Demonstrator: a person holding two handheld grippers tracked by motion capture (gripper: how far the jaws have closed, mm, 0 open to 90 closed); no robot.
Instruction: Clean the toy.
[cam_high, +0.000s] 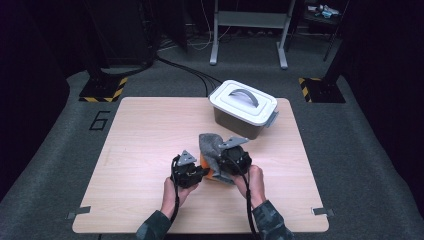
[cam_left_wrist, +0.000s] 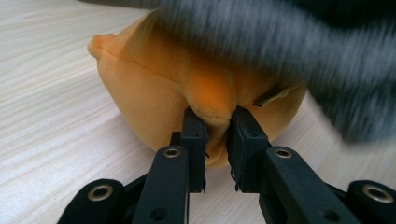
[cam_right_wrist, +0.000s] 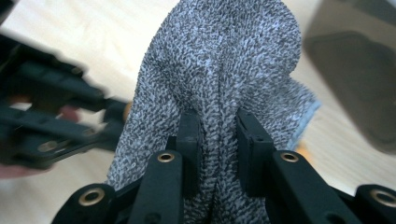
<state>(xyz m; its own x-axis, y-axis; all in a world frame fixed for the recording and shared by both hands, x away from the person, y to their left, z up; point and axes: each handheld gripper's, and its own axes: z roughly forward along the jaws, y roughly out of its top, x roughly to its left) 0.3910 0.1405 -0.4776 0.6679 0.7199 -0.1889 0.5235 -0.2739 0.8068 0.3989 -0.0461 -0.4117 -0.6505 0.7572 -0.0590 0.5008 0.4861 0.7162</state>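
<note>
Two grippers pinch soft cloths at mid-table.
High view: left gripper (cam_high: 204, 171) and right gripper (cam_high: 220, 161) meet near a lidded grey plastic box (cam_high: 243, 107). Left gripper view: jaws clamp the soft orange fabric pouch (cam_left_wrist: 154, 100). Right gripper view: jaws clench the speckled grey knitted cloth (cam_right_wrist: 219, 70).

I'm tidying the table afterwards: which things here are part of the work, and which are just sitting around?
In use:
orange cloth, pinched by the left tool
grey knitted cloth, pinched by the right tool

Lying about:
lidded plastic box
table
</note>
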